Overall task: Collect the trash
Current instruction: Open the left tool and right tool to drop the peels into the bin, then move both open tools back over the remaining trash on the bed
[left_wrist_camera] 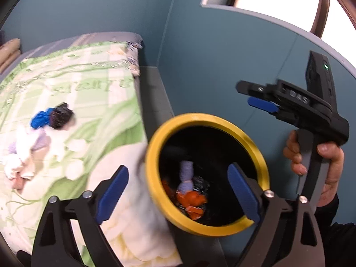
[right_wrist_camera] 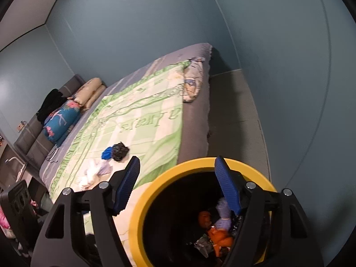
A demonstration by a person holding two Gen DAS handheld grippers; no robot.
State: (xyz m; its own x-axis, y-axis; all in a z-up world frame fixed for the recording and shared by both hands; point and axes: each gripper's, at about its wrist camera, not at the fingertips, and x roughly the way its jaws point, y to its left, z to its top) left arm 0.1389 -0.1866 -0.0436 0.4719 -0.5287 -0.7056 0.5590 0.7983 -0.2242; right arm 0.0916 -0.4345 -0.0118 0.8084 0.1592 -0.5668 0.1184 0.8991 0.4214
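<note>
On the bed [left_wrist_camera: 66,102] at left lie blue and black wrappers [left_wrist_camera: 52,118] and white tissues [left_wrist_camera: 20,155], well clear of both grippers. The left gripper [left_wrist_camera: 178,194] and right gripper [right_wrist_camera: 176,185] hang with jaws released and empty over the yellow-rimmed bin [left_wrist_camera: 153,155], where lilac and orange trash [left_wrist_camera: 189,189] lies at the bottom.

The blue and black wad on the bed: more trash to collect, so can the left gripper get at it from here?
Probably yes: the left gripper is open and empty, and the wad lies uncovered on the blanket.
</note>
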